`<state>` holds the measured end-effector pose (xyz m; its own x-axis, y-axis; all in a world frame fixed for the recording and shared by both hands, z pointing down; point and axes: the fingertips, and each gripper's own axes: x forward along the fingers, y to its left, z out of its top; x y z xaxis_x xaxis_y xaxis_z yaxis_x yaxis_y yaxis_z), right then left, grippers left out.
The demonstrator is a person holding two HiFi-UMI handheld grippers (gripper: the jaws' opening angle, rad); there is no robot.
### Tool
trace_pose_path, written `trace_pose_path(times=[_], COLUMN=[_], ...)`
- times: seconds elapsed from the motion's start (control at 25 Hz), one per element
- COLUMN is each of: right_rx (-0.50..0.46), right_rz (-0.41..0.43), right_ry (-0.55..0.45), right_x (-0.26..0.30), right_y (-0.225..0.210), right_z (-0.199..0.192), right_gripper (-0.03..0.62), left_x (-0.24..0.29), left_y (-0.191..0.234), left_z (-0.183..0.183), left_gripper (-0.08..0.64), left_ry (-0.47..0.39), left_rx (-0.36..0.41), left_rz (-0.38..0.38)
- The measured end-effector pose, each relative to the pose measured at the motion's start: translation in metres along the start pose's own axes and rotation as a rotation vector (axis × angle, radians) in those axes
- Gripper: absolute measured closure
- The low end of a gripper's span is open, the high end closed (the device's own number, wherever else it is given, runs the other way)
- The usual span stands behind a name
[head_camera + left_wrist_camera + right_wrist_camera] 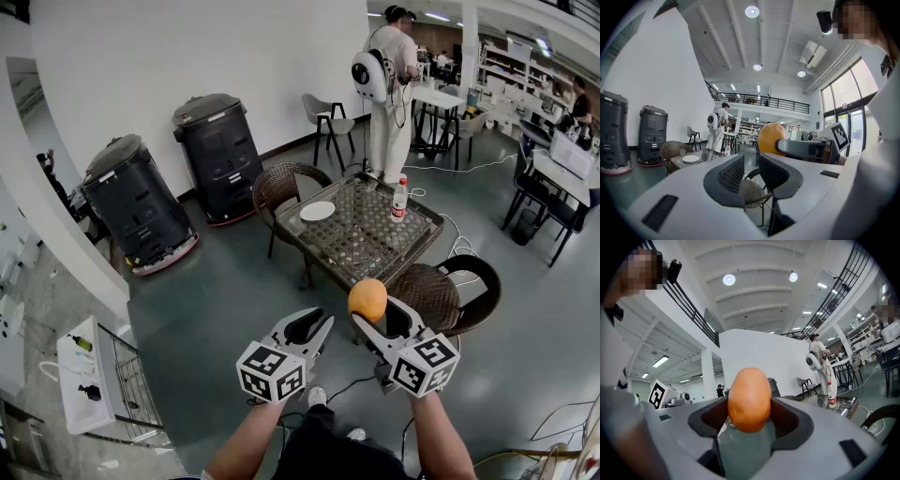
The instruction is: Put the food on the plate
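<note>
1. Orange food [367, 300] is clamped between the right gripper's [375, 314] wide-set jaws, held level and well short of the plate [317, 211].
2. Left gripper [317, 326] is alongside, tipped slightly down, jaws narrowly apart and empty.

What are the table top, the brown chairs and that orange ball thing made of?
Table top: probably clear glass over a grid; it is shiny and you can see through it.
Brown chairs: woven wicker, or plastic made to look like it; the weave shows, on thin dark legs.
Orange food: smooth, dull, even skin; real fruit or a plastic one, I cannot tell.
</note>
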<state>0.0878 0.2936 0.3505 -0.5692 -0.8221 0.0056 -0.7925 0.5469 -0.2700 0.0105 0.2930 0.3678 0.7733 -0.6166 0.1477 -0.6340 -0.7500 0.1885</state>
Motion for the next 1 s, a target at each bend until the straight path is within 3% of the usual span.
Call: trace_pose_path(times=[1.0], right_rx=[0.014], right_rz=[0.001], right_ry=[0.021], right_x=[-0.011], right_y=[-0.017], right_z=[-0.009], right_gripper=[0.299], left_x=[0.004], left_y=[-0.007], left_z=[-0.008], left_gripper=[0.454], left_ry=[0.016], left_rx=[0.006], left_rz=[0.012])
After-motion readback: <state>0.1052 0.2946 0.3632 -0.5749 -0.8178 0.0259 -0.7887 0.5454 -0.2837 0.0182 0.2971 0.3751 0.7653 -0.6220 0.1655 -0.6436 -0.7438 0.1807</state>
